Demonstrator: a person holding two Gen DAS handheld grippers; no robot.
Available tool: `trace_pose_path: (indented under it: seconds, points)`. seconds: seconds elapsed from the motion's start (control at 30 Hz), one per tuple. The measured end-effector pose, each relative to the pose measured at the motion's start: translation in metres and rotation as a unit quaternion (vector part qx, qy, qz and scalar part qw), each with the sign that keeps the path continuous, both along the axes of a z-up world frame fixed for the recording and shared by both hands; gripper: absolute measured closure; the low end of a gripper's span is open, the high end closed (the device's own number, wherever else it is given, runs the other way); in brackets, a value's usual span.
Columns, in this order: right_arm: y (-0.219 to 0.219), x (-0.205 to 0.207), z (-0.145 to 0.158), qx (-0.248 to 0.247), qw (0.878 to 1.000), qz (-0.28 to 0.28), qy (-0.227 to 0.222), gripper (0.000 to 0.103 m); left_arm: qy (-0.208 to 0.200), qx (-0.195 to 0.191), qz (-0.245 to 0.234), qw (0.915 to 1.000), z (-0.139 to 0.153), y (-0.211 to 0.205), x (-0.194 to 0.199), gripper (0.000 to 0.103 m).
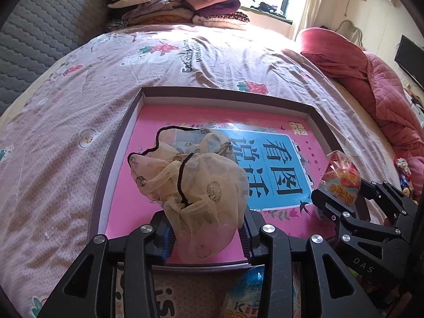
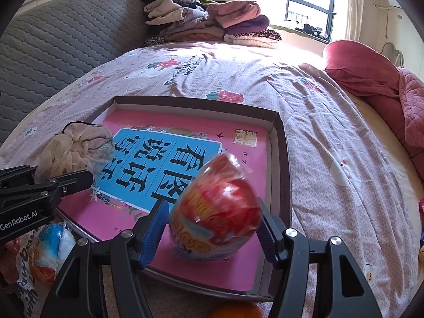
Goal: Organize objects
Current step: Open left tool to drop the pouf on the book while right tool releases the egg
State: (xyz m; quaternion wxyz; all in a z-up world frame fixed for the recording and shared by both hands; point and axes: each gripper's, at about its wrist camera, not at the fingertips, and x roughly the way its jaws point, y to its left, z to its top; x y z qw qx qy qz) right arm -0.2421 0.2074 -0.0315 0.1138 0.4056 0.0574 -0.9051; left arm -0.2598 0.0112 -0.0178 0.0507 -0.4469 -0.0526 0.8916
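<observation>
A shallow dark-rimmed box [image 1: 116, 145] [image 2: 281, 143] lies on the bed with a pink and blue book [image 1: 275, 169] [image 2: 159, 164] flat inside it. My left gripper [image 1: 204, 230] is shut on a cream mesh cloth with black trim [image 1: 196, 182] and holds it over the box's near left part; the cloth also shows in the right wrist view [image 2: 76, 148]. My right gripper [image 2: 214, 228] is shut on a red foil-wrapped egg-shaped toy [image 2: 214, 212] over the box's near right part. That toy [image 1: 340, 177] and the right gripper [image 1: 344, 201] show in the left wrist view.
A blue wrapped egg toy [image 1: 249, 291] [image 2: 53, 243] lies in front of the box. An orange object [image 2: 233, 311] sits below the right gripper. Folded clothes [image 1: 180, 2] are piled at the bed's head. A red quilt [image 1: 371, 79] lies on the right.
</observation>
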Motion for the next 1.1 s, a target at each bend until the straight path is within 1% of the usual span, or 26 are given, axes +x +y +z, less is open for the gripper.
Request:
trace_pose_path:
  seconds: [0.17, 0.37, 0.87, 1.1]
  points:
    - [-0.001, 0.002, 0.004, 0.003, 1.0, 0.002, 0.01, 0.04, 0.006, -0.001, 0.004, 1.0, 0.004, -0.002, 0.0, 0.05]
    - [0.0, 0.004, 0.012, 0.004, 1.0, 0.0, 0.023, 0.039, 0.018, -0.004, 0.003, 0.9998, 0.01, -0.002, 0.004, 0.04]
    - [-0.002, 0.011, 0.028, -0.007, 0.999, 0.002, 0.043, 0.039, 0.036, -0.008, 0.008, 0.9993, 0.027, -0.002, 0.015, 0.033]
    - [-0.004, 0.023, 0.044, -0.013, 0.998, 0.009, 0.061, 0.039, 0.05, -0.011, 0.014, 0.9986, 0.041, -0.004, 0.028, 0.03]
